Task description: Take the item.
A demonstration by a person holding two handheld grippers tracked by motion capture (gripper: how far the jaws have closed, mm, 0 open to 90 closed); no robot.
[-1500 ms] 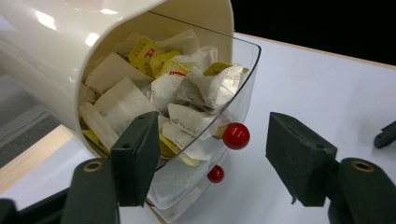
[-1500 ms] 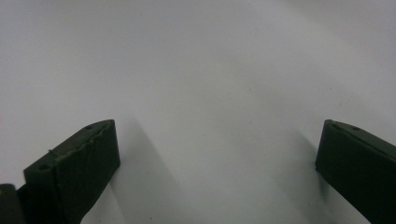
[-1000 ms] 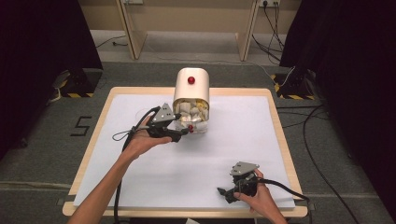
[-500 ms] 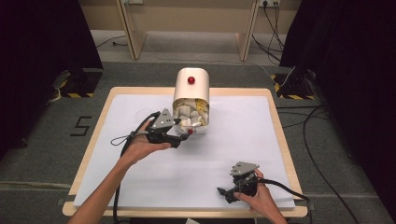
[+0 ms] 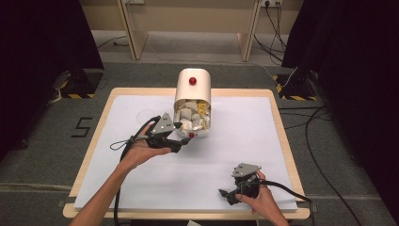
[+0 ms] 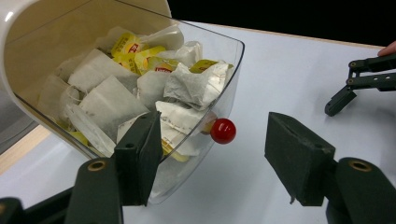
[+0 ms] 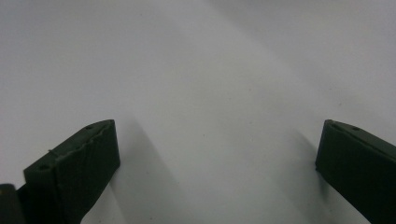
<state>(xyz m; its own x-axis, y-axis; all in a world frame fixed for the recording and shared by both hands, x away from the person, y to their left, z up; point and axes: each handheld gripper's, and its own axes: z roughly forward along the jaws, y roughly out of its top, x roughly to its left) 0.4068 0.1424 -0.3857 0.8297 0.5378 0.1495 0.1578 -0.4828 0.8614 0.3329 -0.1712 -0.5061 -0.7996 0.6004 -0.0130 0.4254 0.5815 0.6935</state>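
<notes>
The tea-bag dispenser point(image 5: 192, 89) stands upright, its tilted-out clear drawer point(image 6: 219, 60) facing the left gripper point(image 5: 181, 141), whose jaws are spread.

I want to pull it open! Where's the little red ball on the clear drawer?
In the left gripper view the red ball sits on the clear drawer's front, between the left gripper's open jaws, just beyond them.

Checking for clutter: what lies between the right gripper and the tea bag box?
Nothing: in the high view, bare white sheet separates the right gripper from the box.

Clear glossy plastic drawer point(image 6: 224, 60), paper tea bags point(image 6: 105, 100)
</notes>
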